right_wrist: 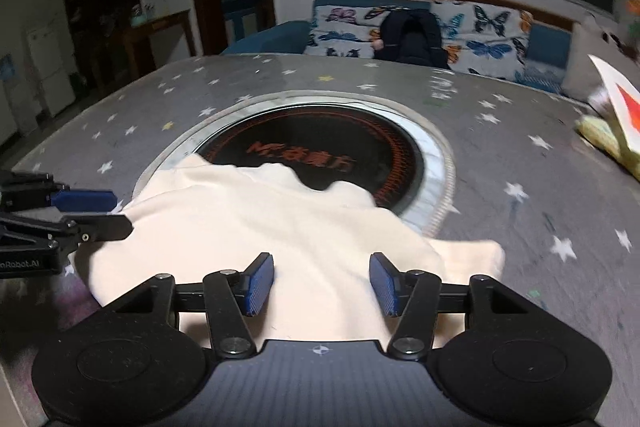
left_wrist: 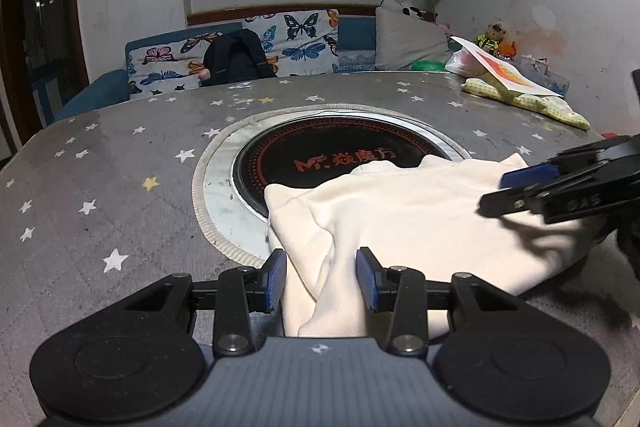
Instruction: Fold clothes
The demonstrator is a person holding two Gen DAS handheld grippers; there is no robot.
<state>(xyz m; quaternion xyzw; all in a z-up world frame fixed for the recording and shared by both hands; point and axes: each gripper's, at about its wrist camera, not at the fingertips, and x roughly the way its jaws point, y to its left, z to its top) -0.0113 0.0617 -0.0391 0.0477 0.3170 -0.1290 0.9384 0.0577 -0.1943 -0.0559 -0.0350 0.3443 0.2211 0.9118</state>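
A cream garment point(left_wrist: 404, 223) lies bunched on the grey star-patterned table point(left_wrist: 120, 187), partly over the round black cooktop point(left_wrist: 320, 159). My left gripper point(left_wrist: 322, 277) is open, its blue pads on either side of a raised fold at the garment's near left edge. My right gripper point(right_wrist: 322, 281) is open above the garment's point(right_wrist: 256, 223) near edge, the cloth lying between its pads. The right gripper also shows at the right of the left wrist view point(left_wrist: 520, 187), the left gripper at the left of the right wrist view point(right_wrist: 92, 211).
A yellow-green cloth point(left_wrist: 528, 103) with a white and orange paper point(left_wrist: 504, 71) on it lies at the table's far right. A butterfly-print sofa point(left_wrist: 280, 43) with a black backpack point(left_wrist: 238, 57) stands behind the table. The cooktop has a metal rim point(right_wrist: 436, 163).
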